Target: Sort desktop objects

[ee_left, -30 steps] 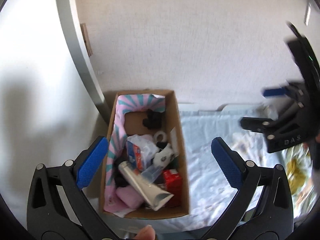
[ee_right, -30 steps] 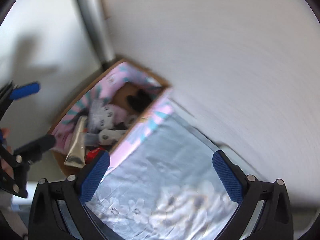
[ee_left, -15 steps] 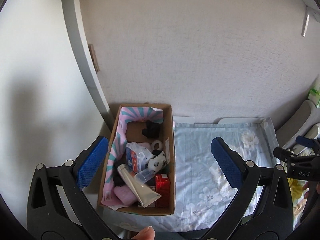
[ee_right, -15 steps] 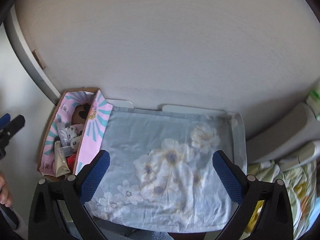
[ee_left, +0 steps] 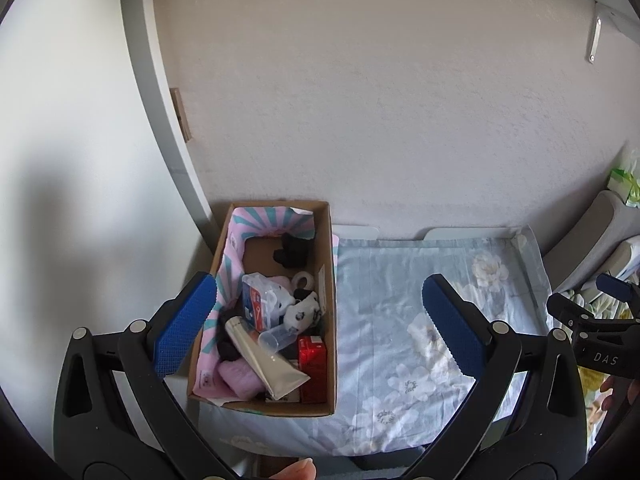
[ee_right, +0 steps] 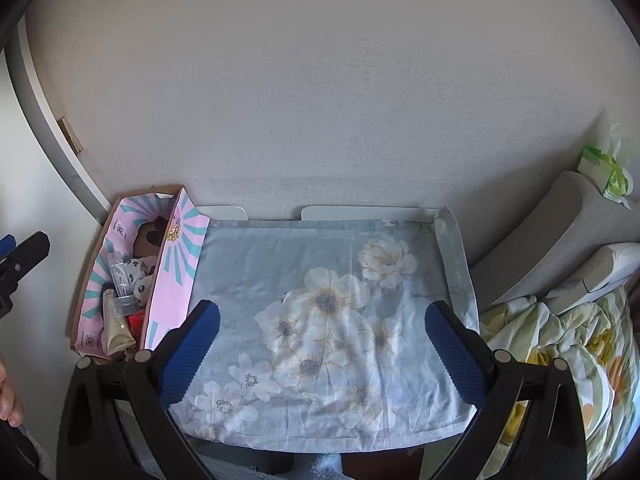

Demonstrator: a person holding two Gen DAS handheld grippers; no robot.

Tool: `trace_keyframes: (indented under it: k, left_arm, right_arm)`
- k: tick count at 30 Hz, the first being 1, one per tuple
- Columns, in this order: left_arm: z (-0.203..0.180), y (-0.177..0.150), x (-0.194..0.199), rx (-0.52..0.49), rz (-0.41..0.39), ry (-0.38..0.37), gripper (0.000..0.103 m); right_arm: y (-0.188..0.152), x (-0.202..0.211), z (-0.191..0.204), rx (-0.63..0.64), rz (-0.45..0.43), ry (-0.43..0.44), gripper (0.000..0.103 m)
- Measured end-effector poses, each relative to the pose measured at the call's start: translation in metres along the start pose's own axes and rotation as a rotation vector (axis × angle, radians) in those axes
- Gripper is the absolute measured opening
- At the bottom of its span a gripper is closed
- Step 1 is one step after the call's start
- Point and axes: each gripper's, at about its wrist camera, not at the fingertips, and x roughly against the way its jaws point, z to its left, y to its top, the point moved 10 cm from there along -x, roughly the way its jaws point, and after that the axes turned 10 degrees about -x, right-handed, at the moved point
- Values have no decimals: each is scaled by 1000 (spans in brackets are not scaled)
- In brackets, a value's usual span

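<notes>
Small table against a plain wall

A pale textured wall [ee_right: 320, 100] stood behind the table's floral cloth [ee_right: 332, 304]; rumpled bedding [ee_right: 568, 340] lay beside its right edge.

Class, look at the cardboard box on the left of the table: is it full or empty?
Full. The cardboard box holds a jumble: a silver tube, a red carton, a pink cloth and a black item fill its floor.

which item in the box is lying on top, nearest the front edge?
The silver tube in the cardboard box. It lies diagonally over the other items, crimped end toward the front edge; the red carton beside it sits lower, partly under that end.
</notes>
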Motion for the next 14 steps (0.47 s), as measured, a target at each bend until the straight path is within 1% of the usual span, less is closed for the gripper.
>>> trace_keyframes:
  k: [5,14]
  left_arm:
    - [0,-4,1,21,3,-10,103]
    - [-2,-6,4,14,-2,13,103]
  right_arm:
    - [0,3,2,8,-10,4,102]
    - [-1,2,2,15,-9,9,102]
